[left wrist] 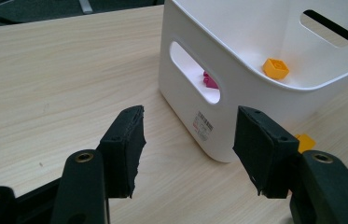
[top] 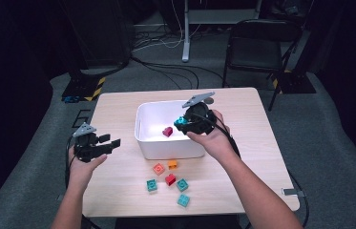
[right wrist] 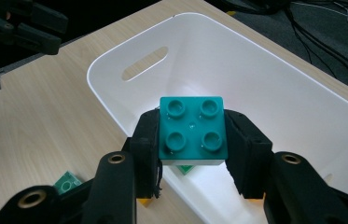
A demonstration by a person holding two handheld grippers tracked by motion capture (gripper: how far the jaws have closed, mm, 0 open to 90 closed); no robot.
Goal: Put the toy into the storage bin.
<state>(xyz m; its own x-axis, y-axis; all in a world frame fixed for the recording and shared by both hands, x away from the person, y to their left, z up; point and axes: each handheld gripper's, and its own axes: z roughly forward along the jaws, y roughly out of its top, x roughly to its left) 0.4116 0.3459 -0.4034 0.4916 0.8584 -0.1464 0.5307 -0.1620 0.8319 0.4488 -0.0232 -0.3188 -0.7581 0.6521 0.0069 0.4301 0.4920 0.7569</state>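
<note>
The right gripper (right wrist: pixel 191 140) is clamped on a teal four-stud brick (right wrist: pixel 191 128), studs up, held over the near rim of the white bin (right wrist: pixel 302 112). The bin floor lies directly below and ahead, so release is a short drop. The left gripper (left wrist: pixel 188 140) rests apart, jaws wide, empty.

The left gripper (left wrist: pixel 188 149) hangs with jaws apart and empty over the table (left wrist: pixel 45 70). At one o'clock stands the white bin (left wrist: pixel 237 74), holding an orange brick (left wrist: pixel 275 68) and a pink brick (left wrist: pixel 209 80).
</note>
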